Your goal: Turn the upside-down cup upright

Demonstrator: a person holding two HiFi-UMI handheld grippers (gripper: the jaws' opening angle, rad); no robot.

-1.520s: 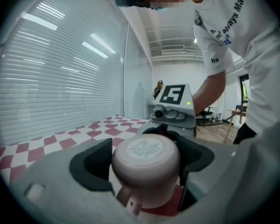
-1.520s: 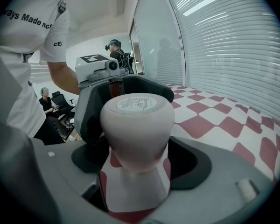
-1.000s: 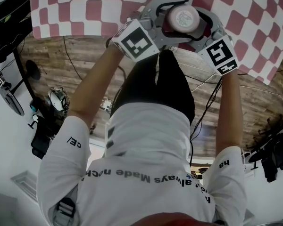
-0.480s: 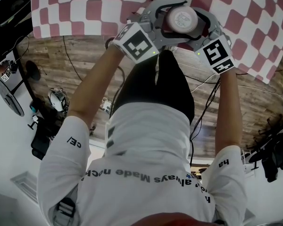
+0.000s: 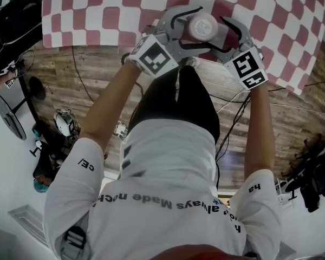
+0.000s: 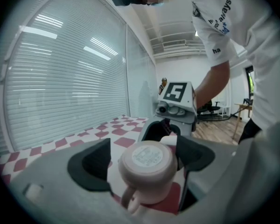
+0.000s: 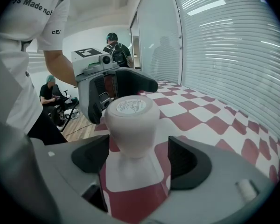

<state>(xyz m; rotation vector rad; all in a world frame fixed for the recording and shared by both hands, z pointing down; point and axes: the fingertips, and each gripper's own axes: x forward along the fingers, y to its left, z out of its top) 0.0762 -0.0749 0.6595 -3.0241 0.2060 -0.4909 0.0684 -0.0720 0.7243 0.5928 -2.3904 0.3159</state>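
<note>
Both our grippers stand with jaws wide apart, the left gripper [image 6: 143, 160] and right gripper [image 7: 139, 157] each bracketing the cup [image 7: 130, 120] without clamping it. We see the cup upside down, base up, on the red-and-white checked cloth [image 7: 200, 120], handle toward the left gripper.

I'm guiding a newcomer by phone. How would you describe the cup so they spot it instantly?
Find the red-and-white checked tablecloth. Near its edge, the left gripper and right gripper flank the cup. Unlike them it is pale pink, upside down, with a round label on its upturned base.
</note>
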